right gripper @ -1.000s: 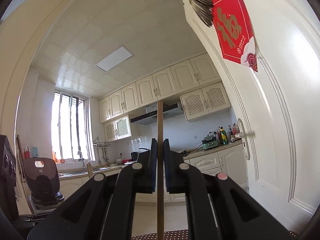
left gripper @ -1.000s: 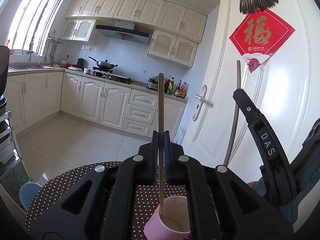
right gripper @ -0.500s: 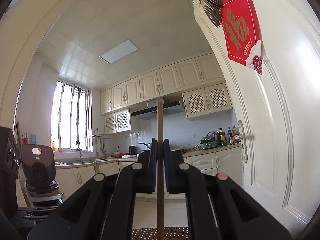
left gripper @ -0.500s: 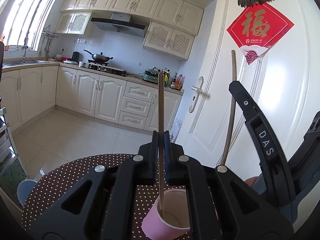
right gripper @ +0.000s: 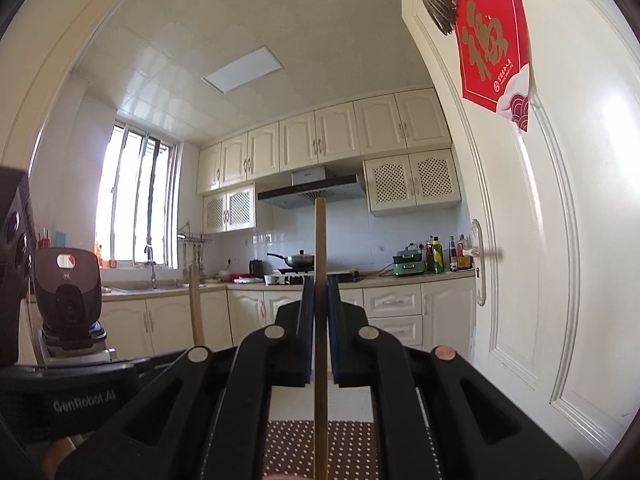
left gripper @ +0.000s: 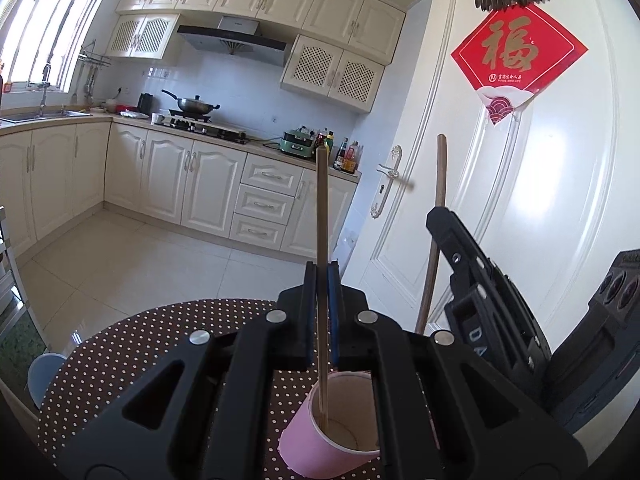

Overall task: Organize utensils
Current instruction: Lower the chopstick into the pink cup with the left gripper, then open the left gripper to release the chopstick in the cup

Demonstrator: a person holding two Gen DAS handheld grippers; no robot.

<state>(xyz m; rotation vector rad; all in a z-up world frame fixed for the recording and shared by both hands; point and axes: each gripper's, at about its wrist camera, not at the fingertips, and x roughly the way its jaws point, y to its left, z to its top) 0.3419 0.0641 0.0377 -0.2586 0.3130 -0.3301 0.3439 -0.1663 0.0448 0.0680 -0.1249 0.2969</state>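
Note:
My left gripper is shut on a brown chopstick that stands upright. The stick's lower end sits inside a pink paper cup on the brown polka-dot table, right under my fingers. To the right, my right gripper holds a second chopstick, slightly tilted, beside and above the cup. In the right wrist view the right gripper is shut on that upright chopstick, and the left hand's chopstick rises at the left. The cup is hidden there.
A white door with a red paper sign stands close on the right. A blue stool sits by the table's left edge. A black appliance stands at the left. Kitchen cabinets and tiled floor lie beyond.
The left view has tipped downward, showing more of the table and cup. My right gripper and its chopstick have sunk a little and rolled slightly. Both grips are unchanged.

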